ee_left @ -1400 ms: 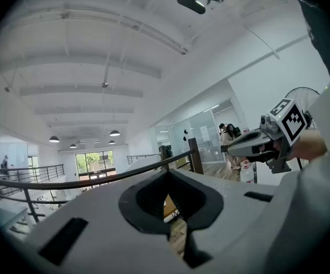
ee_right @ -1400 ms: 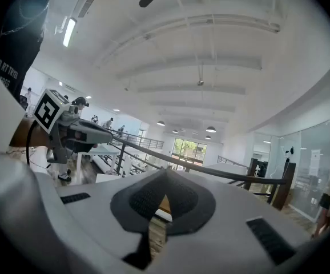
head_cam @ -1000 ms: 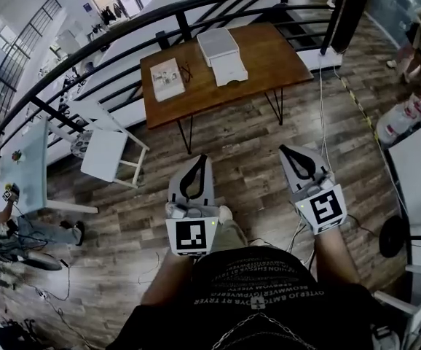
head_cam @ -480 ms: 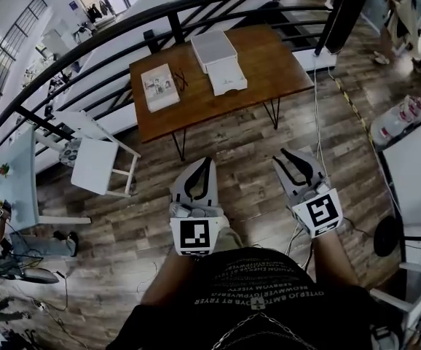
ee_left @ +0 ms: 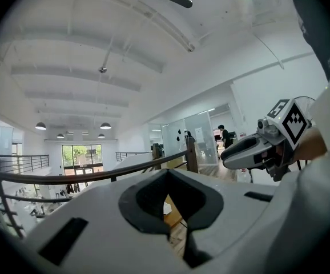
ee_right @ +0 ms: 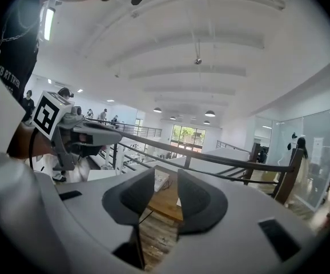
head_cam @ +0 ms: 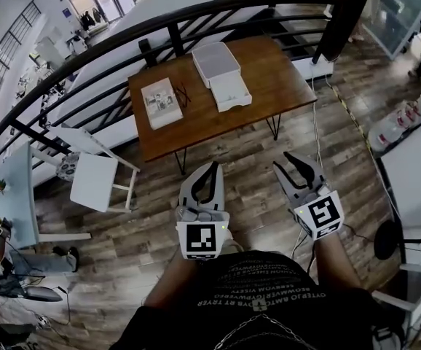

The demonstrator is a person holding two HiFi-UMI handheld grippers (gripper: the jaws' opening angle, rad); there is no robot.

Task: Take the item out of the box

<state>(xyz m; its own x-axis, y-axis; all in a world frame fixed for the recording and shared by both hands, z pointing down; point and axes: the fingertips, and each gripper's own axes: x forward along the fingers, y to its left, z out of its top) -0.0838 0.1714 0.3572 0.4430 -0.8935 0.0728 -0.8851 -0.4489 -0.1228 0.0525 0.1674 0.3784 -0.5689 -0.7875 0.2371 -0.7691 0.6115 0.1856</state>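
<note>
Right gripper (head_cam: 282,162): you are holding its jaws wide, just opening, nothing between them. Left gripper (head_cam: 213,166): jaws together, empty. Box (head_cam: 216,60) is sitting on the table (head_cam: 269,68), well ahead. Risk: arriving with the left closed, you are likely shoving the box aside.

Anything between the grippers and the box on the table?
No obstacle visible. The left gripper and right gripper hang over floor short of the table; the right's jaws have just been opening, empty. A flat white tray lies at the box's near side.
</note>
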